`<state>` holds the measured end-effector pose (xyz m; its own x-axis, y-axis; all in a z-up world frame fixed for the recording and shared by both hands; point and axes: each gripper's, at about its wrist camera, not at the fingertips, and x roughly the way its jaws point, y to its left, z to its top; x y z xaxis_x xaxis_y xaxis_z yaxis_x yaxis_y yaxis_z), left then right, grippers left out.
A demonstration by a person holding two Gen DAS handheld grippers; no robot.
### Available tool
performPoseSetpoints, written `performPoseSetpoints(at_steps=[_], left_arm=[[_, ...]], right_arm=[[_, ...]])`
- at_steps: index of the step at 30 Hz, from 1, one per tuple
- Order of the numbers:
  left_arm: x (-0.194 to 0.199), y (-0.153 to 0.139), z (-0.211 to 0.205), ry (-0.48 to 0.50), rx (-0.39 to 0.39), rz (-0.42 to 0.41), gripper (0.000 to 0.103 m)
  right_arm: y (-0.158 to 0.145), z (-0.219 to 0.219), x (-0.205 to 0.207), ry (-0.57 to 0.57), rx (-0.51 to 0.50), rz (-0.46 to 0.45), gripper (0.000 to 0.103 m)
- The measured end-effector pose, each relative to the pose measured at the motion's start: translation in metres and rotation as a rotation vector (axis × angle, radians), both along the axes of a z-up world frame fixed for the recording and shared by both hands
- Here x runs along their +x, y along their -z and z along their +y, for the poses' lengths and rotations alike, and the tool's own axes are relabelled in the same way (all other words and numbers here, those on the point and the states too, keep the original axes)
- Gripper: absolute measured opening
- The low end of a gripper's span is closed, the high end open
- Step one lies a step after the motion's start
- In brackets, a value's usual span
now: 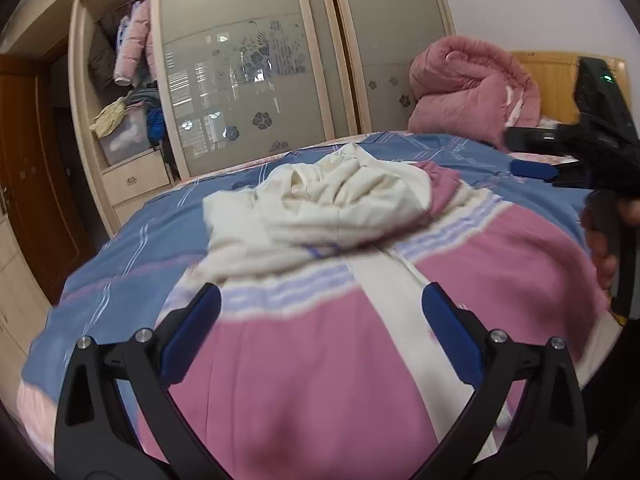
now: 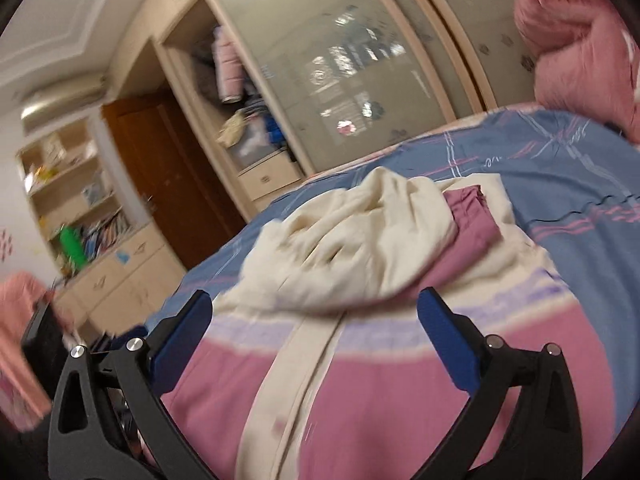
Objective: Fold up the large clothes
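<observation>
The left gripper [image 1: 320,332] hovers with jaws spread wide and empty above the pink and cream jacket [image 1: 304,360], which lies flat on the blue bed cover [image 1: 132,248], its cream hood [image 1: 340,200] bunched at the far end. The right gripper [image 2: 314,336] hangs over the same jacket [image 2: 360,392], jaws spread too, holding nothing.

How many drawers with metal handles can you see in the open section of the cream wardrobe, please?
2: an upper cream drawer with a metal handle directly below the clear plastic storage box, and a lower drawer under it, partly hidden by the bed's blue patterned sheet.
</observation>
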<state>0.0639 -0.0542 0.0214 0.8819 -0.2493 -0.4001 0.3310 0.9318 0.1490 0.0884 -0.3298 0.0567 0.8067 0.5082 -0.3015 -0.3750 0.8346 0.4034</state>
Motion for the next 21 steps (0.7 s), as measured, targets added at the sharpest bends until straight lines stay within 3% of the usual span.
performPoseSetpoints(at_steps=[4,8,11,17,21], left_arm=[[-0.045,0.008,0.032,-0.064,-0.067,0.056,0.101],[-0.083,0.003,0.059,-0.127,-0.147,0.023,0.101],[-0.095,0.004,0.069,-0.161,-0.158,0.025,0.101],[-0.09,0.016,0.064,-0.16,-0.114,0.059,0.101],[-0.081,0.028,0.057,-0.137,-0.127,0.074,0.101]], right_arm=[[-0.005,-0.011,-0.083,0.062,-0.093,-0.121,0.102],[0.0,-0.018,-0.144,0.174,-0.191,-0.212,0.102],[0.01,-0.02,-0.163,0.238,-0.253,-0.21,0.102],[0.029,-0.02,-0.161,0.219,-0.278,-0.137,0.102],[0.031,-0.016,-0.162,0.21,-0.266,-0.169,0.102]])
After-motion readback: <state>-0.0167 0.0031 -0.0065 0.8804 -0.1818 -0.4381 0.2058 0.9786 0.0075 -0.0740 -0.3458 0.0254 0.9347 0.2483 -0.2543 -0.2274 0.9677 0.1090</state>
